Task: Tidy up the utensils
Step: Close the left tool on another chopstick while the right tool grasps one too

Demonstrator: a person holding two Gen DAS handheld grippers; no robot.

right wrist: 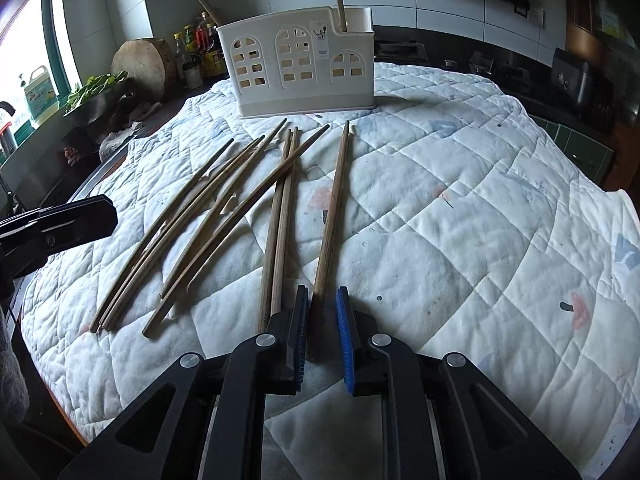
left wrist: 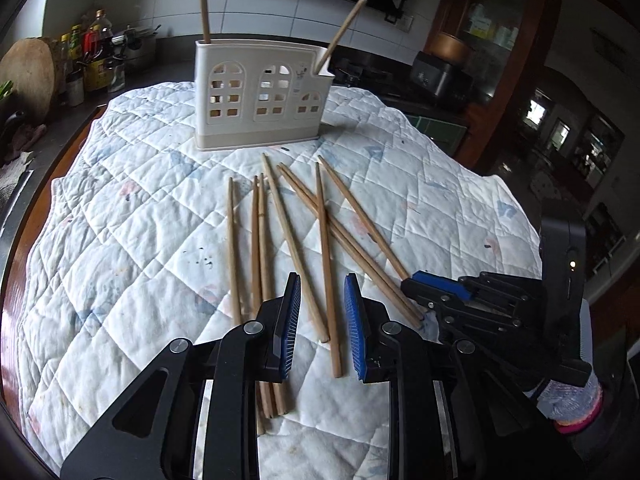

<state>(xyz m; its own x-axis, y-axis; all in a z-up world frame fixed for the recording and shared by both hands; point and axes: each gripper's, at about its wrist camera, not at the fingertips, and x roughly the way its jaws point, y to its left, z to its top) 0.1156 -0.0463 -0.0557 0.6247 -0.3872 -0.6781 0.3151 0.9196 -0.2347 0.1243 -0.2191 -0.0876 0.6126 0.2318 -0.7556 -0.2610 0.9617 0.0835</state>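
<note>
Kitchen surroundings are being shown at the edges of both views: tiled wall, bottles (left wrist: 94, 46) and a round wooden block (right wrist: 140, 66) toward ten o'clock. A quilted white cloth (left wrist: 132, 208) is being used to cover the bench, and everything for the task is lying on it.

At twelve o'clock a cream utensil holder (left wrist: 260, 96) is standing upright, well apart from the tongs. Only two chopsticks are being held in it so far: one upright chopstick (left wrist: 205, 6) at its eleven o'clock end and one leaning chopstick (left wrist: 340, 36) at its one o'clock end.

Most of the work is judged to be still ahead. Eight loose chopsticks (left wrist: 294, 248) are lying fanned on the cloth between holder and tongs, some crossing.

The left tongs (left wrist: 322, 322) are being held released, straddling one crossing chopstick (left wrist: 328, 276) without pressing it. The right tongs (right wrist: 322, 336) are being narrowed around the butt of the rightmost chopstick (right wrist: 334, 208); whether the pads are already gripping it cannot be told.
</note>
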